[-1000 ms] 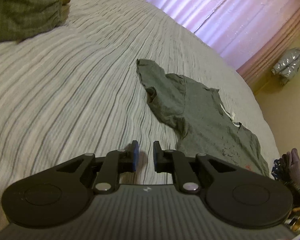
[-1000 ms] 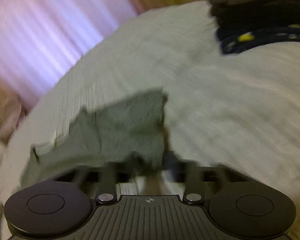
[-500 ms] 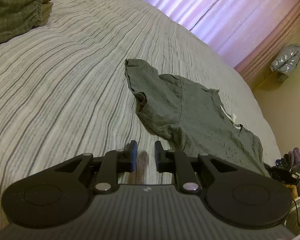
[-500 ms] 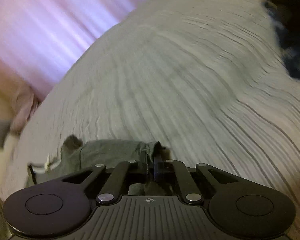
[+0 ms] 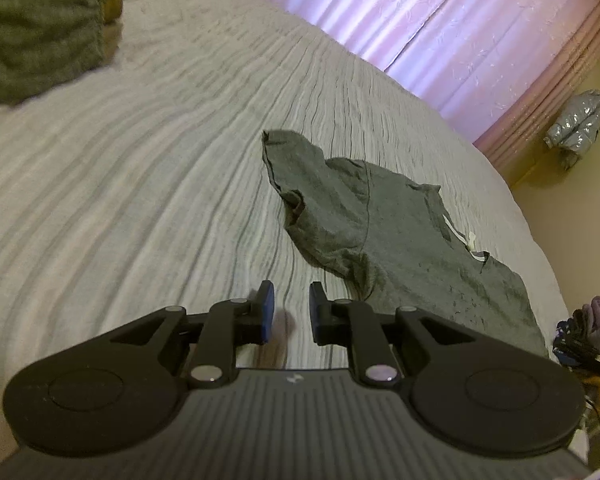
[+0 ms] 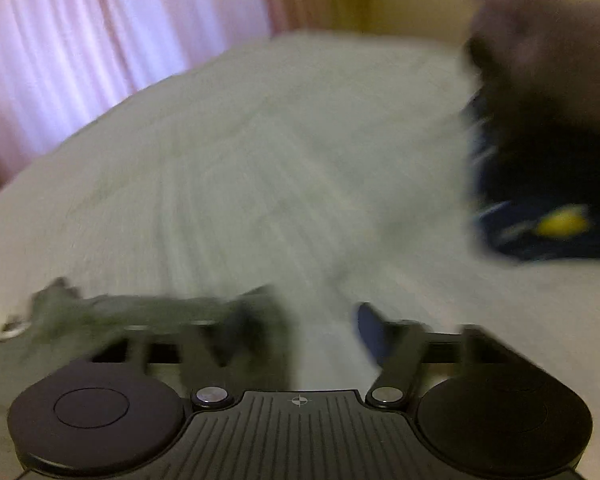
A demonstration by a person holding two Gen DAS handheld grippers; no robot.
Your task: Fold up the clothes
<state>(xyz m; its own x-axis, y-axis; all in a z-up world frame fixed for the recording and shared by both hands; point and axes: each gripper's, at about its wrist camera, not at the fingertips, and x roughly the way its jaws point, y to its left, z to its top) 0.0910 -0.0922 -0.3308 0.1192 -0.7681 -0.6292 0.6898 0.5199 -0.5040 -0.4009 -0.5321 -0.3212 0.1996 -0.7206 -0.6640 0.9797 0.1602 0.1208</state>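
I read the grey-green shirt point(image 5: 384, 236) as lying crumpled on the striped bedspread point(image 5: 148, 184), spread from centre toward the near right edge of the bed, one sleeve corner pointing far-left, a white neck label point(image 5: 471, 240) showing. It is neither flat nor squared into a fold; whether it is being laid out or is part-way through folding, I cannot settle from here. My left gripper point(image 5: 291, 312) hovers low over bare bedspread just left of the shirt's near edge, its jaws a small gap apart and holding nothing. The right wrist view is badly motion-blurred: my right gripper point(image 6: 320, 328) shows its jaws spread wide, empty, with shirt fabric point(image 6: 140, 312) at its left finger; contact unclear. A dark garment pile point(image 6: 548, 184) sits far right. Judgement: the next move calls for a two-point pinch on opposite shirt edges, once the right side steadies.
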